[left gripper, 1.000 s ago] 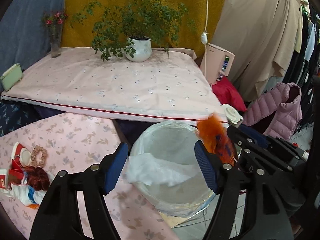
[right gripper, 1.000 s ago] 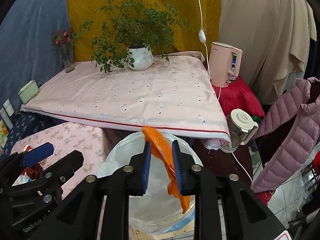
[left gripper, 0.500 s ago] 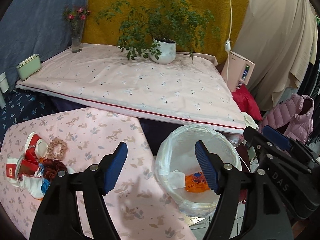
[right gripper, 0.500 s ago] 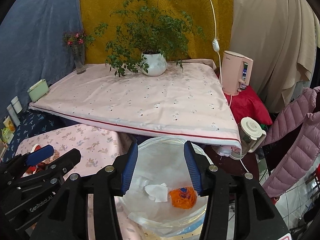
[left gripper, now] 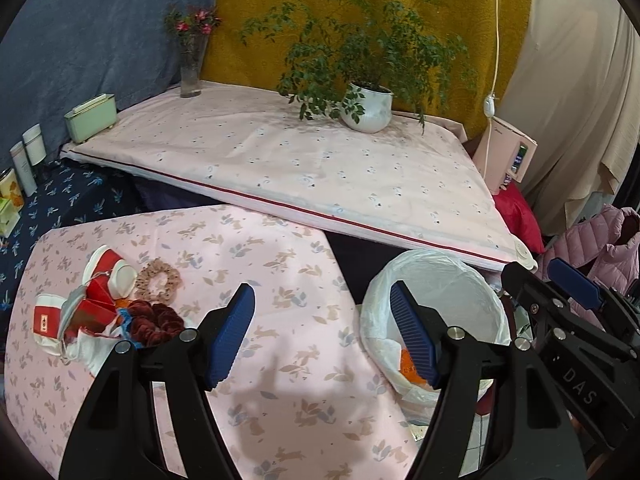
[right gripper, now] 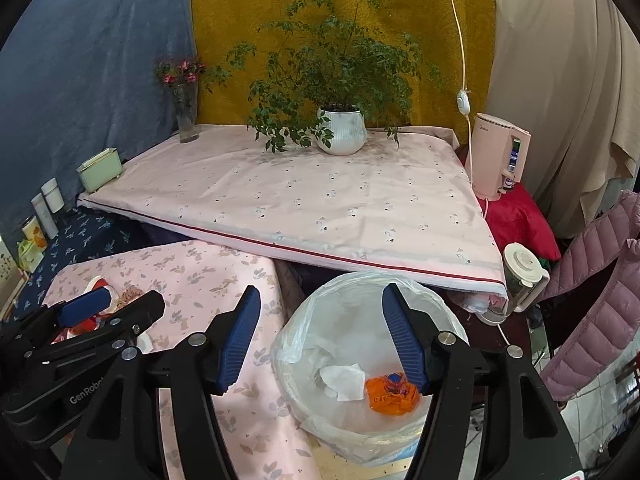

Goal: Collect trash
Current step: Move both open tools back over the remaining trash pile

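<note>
Pink floral cloth covers the low surface (left gripper: 280, 320) in front of me, and at its left end a heap of trash (left gripper: 92, 320) is yet to be cleared: red-and-white wrappers and crumpled paper, with a beige scrunchie (left gripper: 158, 280) and a dark red scrunchie (left gripper: 156, 320) lying against it, which I judge are not rubbish. To the right, just off the surface's edge, stands the bin (right gripper: 304, 320) with its clear liner; inside lie a white tissue (right gripper: 342, 376) and an orange wrapper (right gripper: 392, 396), so part of the job is done, with the larger share left on the cloth. My left gripper (left gripper: 320, 336) hangs over the bare cloth between heap and bin, angled downward, jaws wide and empty. My right gripper (right gripper: 320, 340) points down into the bin's mouth, jaws opening with nothing between them.
</note>
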